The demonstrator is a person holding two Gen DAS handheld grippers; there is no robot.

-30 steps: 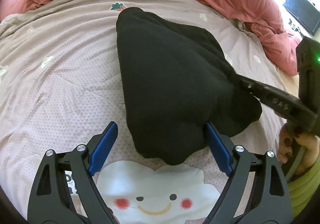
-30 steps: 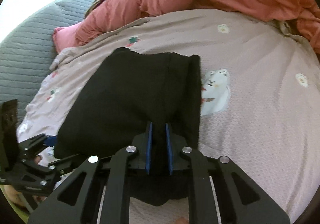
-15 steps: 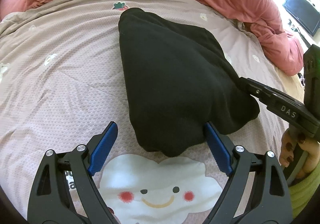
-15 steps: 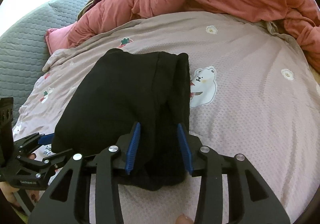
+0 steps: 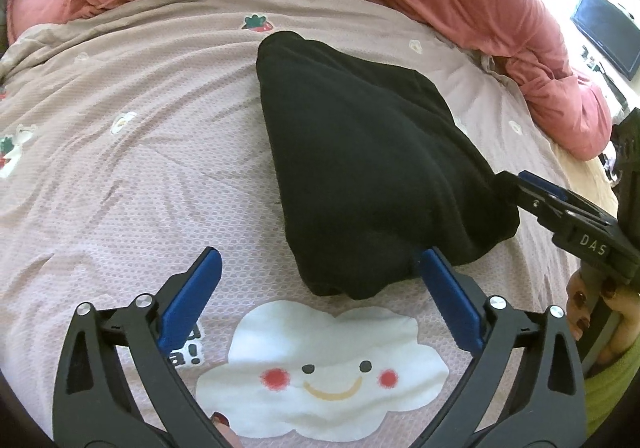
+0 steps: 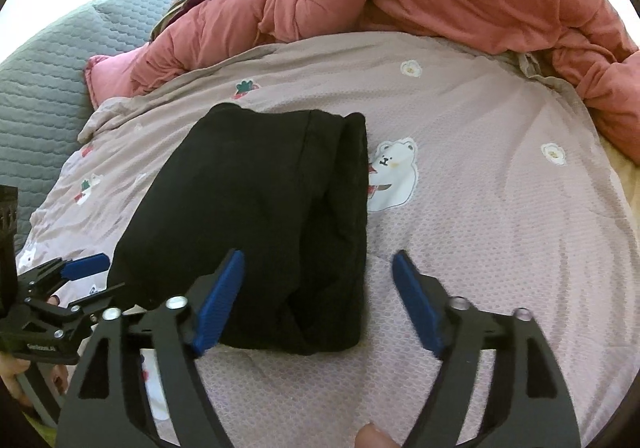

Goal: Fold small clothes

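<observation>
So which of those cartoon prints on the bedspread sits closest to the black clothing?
The white bear print, touching the folded black garment's right edge; the smiling cloud print sits just clear.

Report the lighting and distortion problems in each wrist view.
Left wrist view: fisheye bends the pink bedsheet into a dome; window glare whitens the top right. Right wrist view: top left corner blown out; black garment so dark its folds barely read.

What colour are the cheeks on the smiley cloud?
Pinkish red. The cloud shows best in the left wrist view, printed on the bedsheet.
</observation>
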